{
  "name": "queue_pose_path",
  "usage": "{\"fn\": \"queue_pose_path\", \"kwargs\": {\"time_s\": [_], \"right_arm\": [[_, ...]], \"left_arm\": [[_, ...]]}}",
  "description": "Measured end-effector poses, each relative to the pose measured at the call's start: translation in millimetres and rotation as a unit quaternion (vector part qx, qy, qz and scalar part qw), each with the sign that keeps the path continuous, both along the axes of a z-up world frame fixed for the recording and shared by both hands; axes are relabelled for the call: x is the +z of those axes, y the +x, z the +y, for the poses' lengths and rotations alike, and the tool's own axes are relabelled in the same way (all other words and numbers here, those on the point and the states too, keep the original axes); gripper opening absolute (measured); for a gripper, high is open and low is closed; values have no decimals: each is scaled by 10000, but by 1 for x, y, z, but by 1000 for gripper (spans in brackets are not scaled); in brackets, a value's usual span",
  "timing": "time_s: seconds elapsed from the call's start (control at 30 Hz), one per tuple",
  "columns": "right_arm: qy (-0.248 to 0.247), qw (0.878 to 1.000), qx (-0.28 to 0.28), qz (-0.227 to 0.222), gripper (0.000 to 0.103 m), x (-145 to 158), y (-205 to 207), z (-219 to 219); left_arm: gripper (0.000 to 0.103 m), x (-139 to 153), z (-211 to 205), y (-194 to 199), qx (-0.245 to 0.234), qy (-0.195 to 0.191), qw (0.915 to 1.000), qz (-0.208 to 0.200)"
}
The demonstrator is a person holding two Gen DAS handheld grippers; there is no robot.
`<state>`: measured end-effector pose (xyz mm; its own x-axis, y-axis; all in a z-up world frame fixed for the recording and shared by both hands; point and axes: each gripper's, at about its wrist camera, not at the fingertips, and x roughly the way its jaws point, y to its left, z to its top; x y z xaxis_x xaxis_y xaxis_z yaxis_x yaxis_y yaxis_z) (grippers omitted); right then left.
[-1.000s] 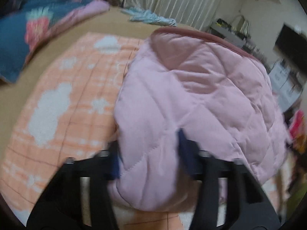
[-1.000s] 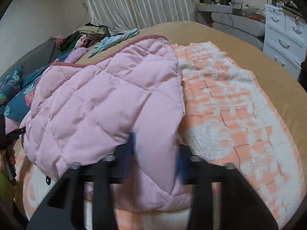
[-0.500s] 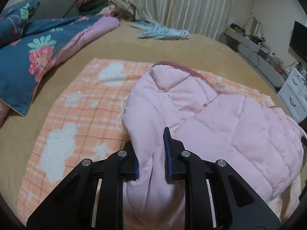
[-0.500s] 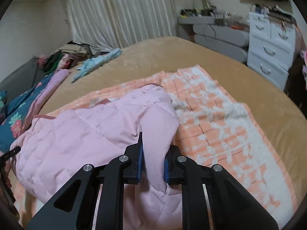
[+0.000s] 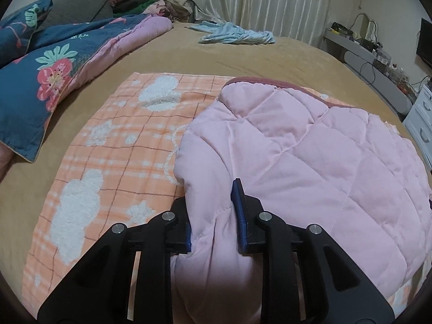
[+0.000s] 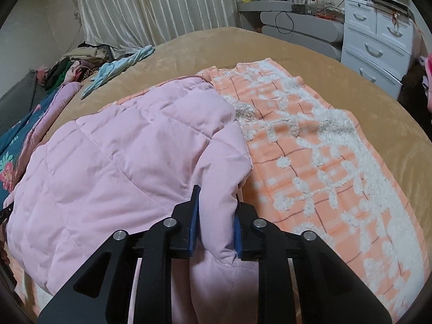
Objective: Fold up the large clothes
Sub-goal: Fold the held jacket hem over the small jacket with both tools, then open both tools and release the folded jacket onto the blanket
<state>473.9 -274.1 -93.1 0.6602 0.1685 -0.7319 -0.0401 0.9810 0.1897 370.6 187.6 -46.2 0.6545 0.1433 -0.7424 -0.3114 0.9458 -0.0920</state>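
Note:
A pink quilted padded jacket (image 5: 310,156) lies folded over on an orange and white checked blanket (image 5: 113,162) on the bed. My left gripper (image 5: 213,210) is shut on the jacket's near left edge. In the right wrist view the same jacket (image 6: 121,162) covers the left half of the blanket (image 6: 324,162). My right gripper (image 6: 216,216) is shut on its near right edge. A thick fold of pink fabric fills the gap between each pair of blue pads. The jacket's dark pink collar rim (image 5: 259,82) is at the far side.
A tan bedspread (image 5: 243,54) covers the bed. A blue floral quilt (image 5: 48,75) lies at the left. A light blue garment (image 5: 235,33) lies near the curtain. White drawers (image 6: 378,54) and a grey desk (image 6: 302,27) stand to the right of the bed.
Both grippers lowered the jacket onto the blanket and the folded jacket settled flatter. Both jaws stayed closed on the fabric, with a slightly wider gap now than half a second ago.

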Motion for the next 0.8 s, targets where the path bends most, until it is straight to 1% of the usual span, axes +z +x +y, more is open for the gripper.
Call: {"fn": "queue_pose_path", "kwargs": {"time_s": [0.03,0.07,0.1,0.13,0.23,0.27,0.3,0.33,0.37,0.43,0.47,0.5,0.53,0.57,0.63,0.7,0.8], "right_arm": [[-35,10000,-22,0,27,1,-2,-1],[-64,10000,-41,-8,30,2,-4,-1],[-80,9999,-61,2,42,3,-6,-2],[-109,9999,-112,43,57,3,-7,-5],[-10,9998,-223,2,71,5,-16,-15],[14,9997,-252,-19,74,6,-20,-19],[15,9996,-290,-47,81,8,-23,-21],[26,9995,-304,-98,84,11,-28,-23],[50,9995,-274,-152,85,14,-34,-25],[46,9993,-251,-262,92,21,-43,-27],[59,9992,-238,-312,93,24,-47,-27],[90,9990,-208,-377,93,28,-52,-28],[119,9989,-154,-429,95,33,-57,-28],[136,9986,-113,-493,96,38,-63,-28],[149,9979,-54,-623,98,47,-73,-27],[152,9972,8,-729,98,56,-82,-24],[183,9962,107,-843,99,66,-95,-19]], "left_arm": [[19,0,1,-1,16,-14,10000,4],[21,2,1,-2,44,-31,10000,3],[21,3,2,-3,69,-55,10000,2],[22,4,3,-5,87,-84,9999,6],[26,8,4,-10,113,-99,9999,7],[29,9,3,-11,120,-95,9999,8],[32,11,3,-13,127,-98,9999,8],[40,14,3,-16,141,-103,9998,0],[52,16,3,-19,151,-111,9998,-9],[65,22,2,-25,141,-177,9997,-43],[70,25,1,-28,147,-179,9997,-53],[72,27,1,-30,147,-179,9997,-51],[77,31,0,-34,143,-201,9997,-59],[84,33,0,-37,148,-219,9996,-71],[92,40,-2,-45,165,-222,9996,-97],[94,45,-3,-52,151,-260,9995,-127],[94,50,-7,-63,122,-316,9993,-124]]}}
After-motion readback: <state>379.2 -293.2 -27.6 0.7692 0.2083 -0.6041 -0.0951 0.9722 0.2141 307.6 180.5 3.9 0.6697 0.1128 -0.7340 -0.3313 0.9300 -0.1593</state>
